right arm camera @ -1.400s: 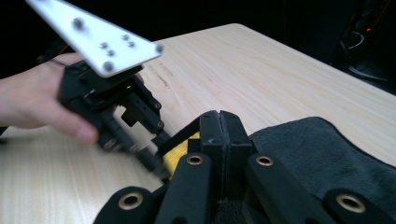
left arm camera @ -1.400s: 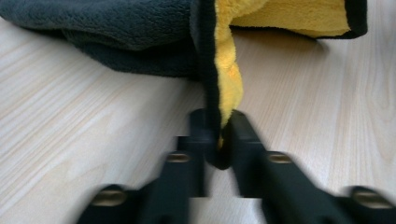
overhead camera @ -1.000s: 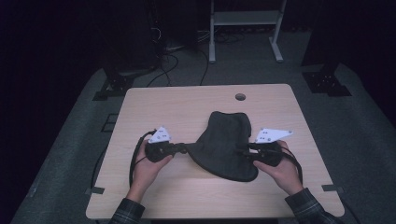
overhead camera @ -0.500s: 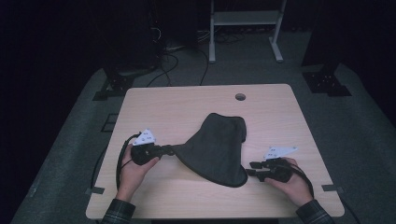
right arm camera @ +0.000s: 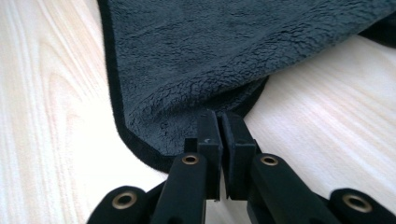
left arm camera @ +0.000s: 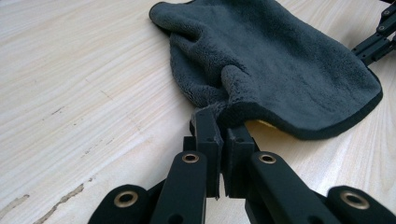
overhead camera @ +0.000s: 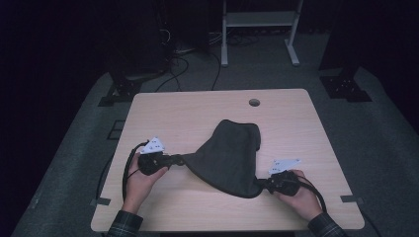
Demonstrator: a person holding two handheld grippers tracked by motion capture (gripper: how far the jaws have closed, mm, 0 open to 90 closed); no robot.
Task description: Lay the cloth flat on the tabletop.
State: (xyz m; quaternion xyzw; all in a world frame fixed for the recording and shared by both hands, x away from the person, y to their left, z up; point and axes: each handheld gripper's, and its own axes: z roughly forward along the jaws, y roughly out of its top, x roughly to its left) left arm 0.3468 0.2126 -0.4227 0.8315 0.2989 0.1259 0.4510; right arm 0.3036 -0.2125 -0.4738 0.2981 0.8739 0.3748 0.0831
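A dark grey fleece cloth (overhead camera: 230,153) lies spread on the light wooden table (overhead camera: 197,108). My left gripper (overhead camera: 180,159) lies low at the cloth's left corner, and in the left gripper view my left gripper (left arm camera: 219,123) is shut on a bunched corner of the cloth (left arm camera: 280,60). My right gripper (overhead camera: 261,184) is at the cloth's near right corner. Its jaws have just been closing, and in the right gripper view my right gripper (right arm camera: 219,121) is shut on the hemmed edge of the cloth (right arm camera: 210,46).
A round cable hole (overhead camera: 254,102) sits near the table's far edge. Beyond the table, a white metal frame (overhead camera: 259,19) and loose cables (overhead camera: 183,54) are on the dark floor. Bare wood surrounds the cloth on all sides.
My left gripper pulled its corner leftward, drawing the cloth into a point. My right hand came down and toward the near edge, and its jaws shut on the near right corner.
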